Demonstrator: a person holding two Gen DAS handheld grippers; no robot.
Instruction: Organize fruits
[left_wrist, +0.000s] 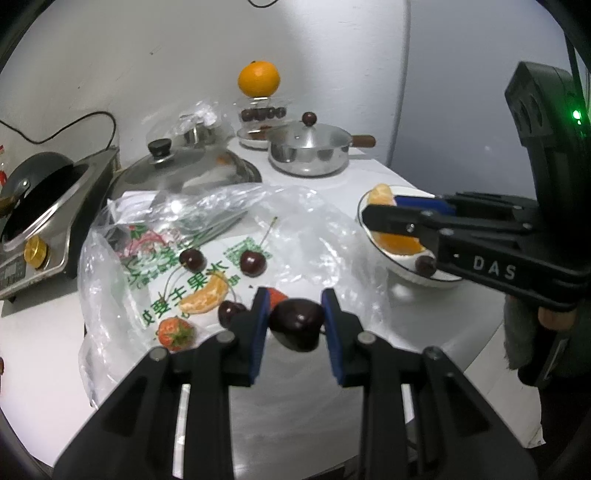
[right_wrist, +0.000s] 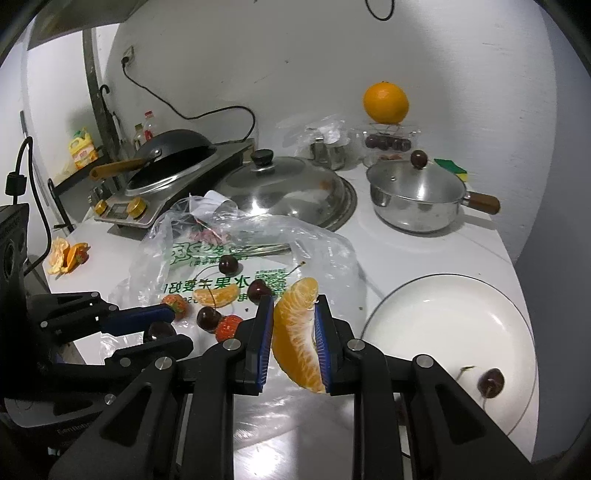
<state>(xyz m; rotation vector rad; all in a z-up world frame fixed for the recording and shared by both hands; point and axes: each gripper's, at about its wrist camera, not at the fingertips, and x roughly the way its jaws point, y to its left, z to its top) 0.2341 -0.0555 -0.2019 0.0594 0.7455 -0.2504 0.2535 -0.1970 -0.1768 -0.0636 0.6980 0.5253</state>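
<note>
While your left gripper (left_wrist: 293, 317) clamps a dark cherry (left_wrist: 295, 319) between its blue pads, your right gripper (right_wrist: 293, 343) is closed on an orange segment (right_wrist: 297, 332), held on edge with its curved back toward the camera.

In the left wrist view, the remaining loose fruit lies on the clear plastic bag (left_wrist: 314, 229) beyond the held cherry: a strawberry (left_wrist: 175, 332) at 9 o'clock, a second orange segment (left_wrist: 203, 297) at 10 o'clock, a stemmed cherry (left_wrist: 253, 263) at 11 o'clock and another cherry (left_wrist: 192, 259) further toward 10 o'clock. A cherry (left_wrist: 229, 312) sits just beside the left pad.

In the right wrist view, the white plate (right_wrist: 443, 317) lies at 3 o'clock from the held segment. One stemmed cherry (right_wrist: 490, 382) rests on the plate near its lower right rim.

Further out on the white counter (right_wrist: 406, 243), a lidded steel saucepan (right_wrist: 417, 199) stands at 1 o'clock, with a whole orange (right_wrist: 386, 102) on a clear container behind it. A large pan lid (right_wrist: 284, 192) lies at 12 o'clock, and a wok (right_wrist: 173, 147) sits on a cooker at 10 o'clock. Orange peel (right_wrist: 61, 254) lies at 9 o'clock near the counter edge.
</note>
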